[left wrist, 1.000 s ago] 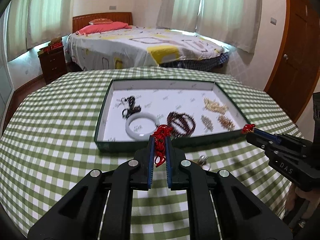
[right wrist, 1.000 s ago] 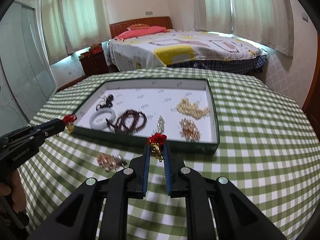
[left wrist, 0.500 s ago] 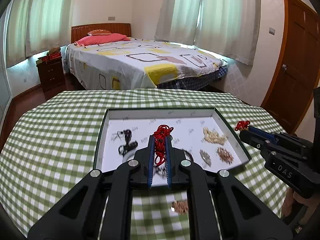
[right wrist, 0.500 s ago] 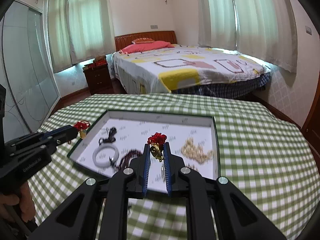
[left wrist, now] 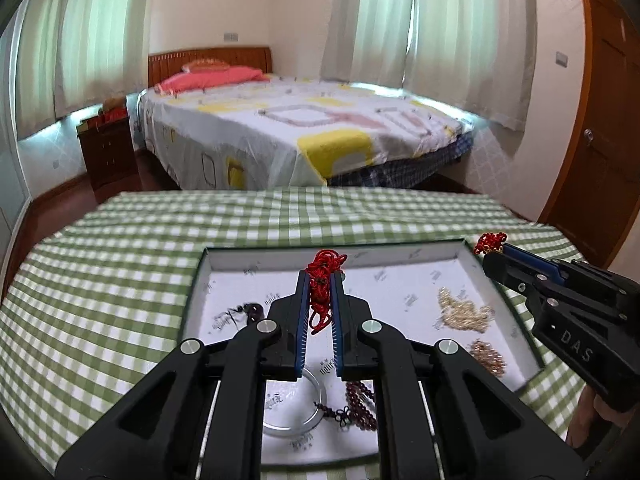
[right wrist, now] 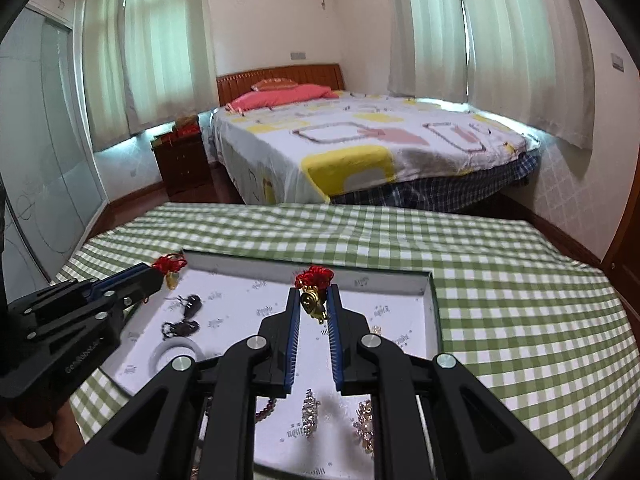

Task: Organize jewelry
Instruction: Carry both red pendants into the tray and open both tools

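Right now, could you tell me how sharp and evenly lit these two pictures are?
Left wrist view: the bed is smeared by motion blur, the left claw and its red cord are sharp, and the fisheye bends the door. Right wrist view: the windows glow brightly, the bed is soft, and the right claw casts a shadow on the tray.

"DAS" is read in pale letters on the black body of the right hand-held gripper (left wrist: 486, 258), seen from the left wrist. Small repeated print is seen on the white tray liner (right wrist: 384, 312) but is too blurred to be read. Lettering on the left hand-held gripper (right wrist: 160, 270) body is illegible.
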`<control>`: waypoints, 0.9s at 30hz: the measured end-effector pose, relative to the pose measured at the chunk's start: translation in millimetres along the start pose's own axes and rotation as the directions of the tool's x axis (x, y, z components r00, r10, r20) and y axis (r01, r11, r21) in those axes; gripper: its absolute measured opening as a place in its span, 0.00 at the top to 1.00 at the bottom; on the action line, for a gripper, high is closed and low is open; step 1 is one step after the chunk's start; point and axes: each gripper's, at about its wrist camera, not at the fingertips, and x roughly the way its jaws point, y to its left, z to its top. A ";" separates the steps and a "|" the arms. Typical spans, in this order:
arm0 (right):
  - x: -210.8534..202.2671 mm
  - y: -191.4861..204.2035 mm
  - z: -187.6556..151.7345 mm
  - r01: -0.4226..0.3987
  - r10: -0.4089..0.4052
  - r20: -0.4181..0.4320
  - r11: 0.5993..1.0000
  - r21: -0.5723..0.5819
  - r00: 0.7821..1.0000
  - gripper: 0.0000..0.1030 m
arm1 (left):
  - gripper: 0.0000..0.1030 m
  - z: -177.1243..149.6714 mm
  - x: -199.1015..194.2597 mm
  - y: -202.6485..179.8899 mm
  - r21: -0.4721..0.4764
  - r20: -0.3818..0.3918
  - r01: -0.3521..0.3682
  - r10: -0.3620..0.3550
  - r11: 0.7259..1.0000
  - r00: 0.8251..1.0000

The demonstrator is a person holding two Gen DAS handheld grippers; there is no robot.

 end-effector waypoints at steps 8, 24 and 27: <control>43.3 1.2 -25.1 -0.007 0.007 -0.113 1.000 0.000 0.994 0.86 | 0.90 -13.0 49.9 -4.9 0.007 -0.118 -0.006 0.007 1.000 0.993; 68.7 -0.3 -36.6 0.005 -0.005 -0.194 1.000 -0.001 0.981 0.86 | 0.90 -23.1 79.4 -0.5 0.012 -0.215 -0.032 0.034 0.999 0.976; 71.8 0.8 -36.3 0.006 -0.006 -0.199 1.000 -0.003 0.980 0.86 | 0.90 -23.7 81.5 -1.2 0.016 -0.219 -0.032 0.035 0.999 0.975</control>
